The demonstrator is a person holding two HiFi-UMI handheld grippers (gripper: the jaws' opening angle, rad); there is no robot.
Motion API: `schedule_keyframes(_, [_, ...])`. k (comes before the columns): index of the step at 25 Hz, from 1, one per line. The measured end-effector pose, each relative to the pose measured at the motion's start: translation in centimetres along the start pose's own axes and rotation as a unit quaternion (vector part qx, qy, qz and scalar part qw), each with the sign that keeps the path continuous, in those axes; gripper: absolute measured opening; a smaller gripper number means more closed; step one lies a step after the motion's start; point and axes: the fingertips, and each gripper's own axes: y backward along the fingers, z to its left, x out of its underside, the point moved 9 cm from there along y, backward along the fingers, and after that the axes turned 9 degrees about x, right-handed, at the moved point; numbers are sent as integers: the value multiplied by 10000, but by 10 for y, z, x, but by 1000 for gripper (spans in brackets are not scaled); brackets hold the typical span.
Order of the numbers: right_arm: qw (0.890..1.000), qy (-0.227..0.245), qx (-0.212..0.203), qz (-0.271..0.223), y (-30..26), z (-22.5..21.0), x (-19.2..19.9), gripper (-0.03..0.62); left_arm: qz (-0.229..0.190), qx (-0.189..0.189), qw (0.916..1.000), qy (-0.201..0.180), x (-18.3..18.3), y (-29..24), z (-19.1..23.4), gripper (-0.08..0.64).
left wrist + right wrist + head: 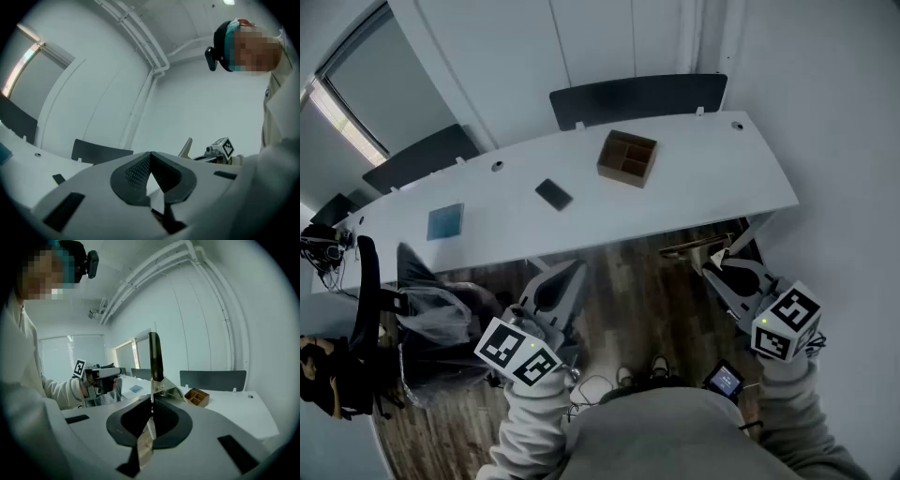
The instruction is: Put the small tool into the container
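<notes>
**Items, left to right, as we find them from the head view**

1. Black office chair [364,291], far left, standing on the wood floor [628,281] below the table's near edge. We see dark gear hung on it.
2. Long white table [703,192], running across the view. Behind it we count two dark chair backs, one at the left [417,159] and one near the middle [637,98].
3. Blue square pad [445,222], lying flat on the left part of the table.
4. Left gripper [150,158], held over the floor short of the table's near edge. In its own view we see the dark ribbed pads meeting at the tips, with nothing between them. Its marker cube [517,352] sits above a pale sleeve.
5. Small tool [554,194], a dark flat rectangular piece. We find it lying on the table top around mid-length, to the left of the container and nearer to us. It is apart from the container and well apart from both grippers.
6. Container [627,157], a brown wooden box, open-topped and divided into compartments. It sits on the table right of the tool, towards the far edge.
7. Right gripper [151,401], also over the floor, below the table's right end. We record its jaws closed together and holding nothing. Its marker cube [786,322] is at the right.
8. Small lit screen [725,380], low down beside the person's body.
</notes>
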Motion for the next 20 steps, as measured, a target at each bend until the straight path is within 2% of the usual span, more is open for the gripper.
schedule_keyframes(10, [10000, 67, -23, 4, -5, 0, -5, 21, 66, 180, 9997, -178, -2, -7, -3, 3])
schedule_keyframes(15, [9999, -125, -85, -20, -7, -1, -3, 21, 136, 162, 9995, -255, -1, -9, -4, 3])
schedule_keyframes(20, [9999, -126, -107, 3, -9, -1, -1, 21, 167, 172, 9993, -286, 0, -10, -5, 3])
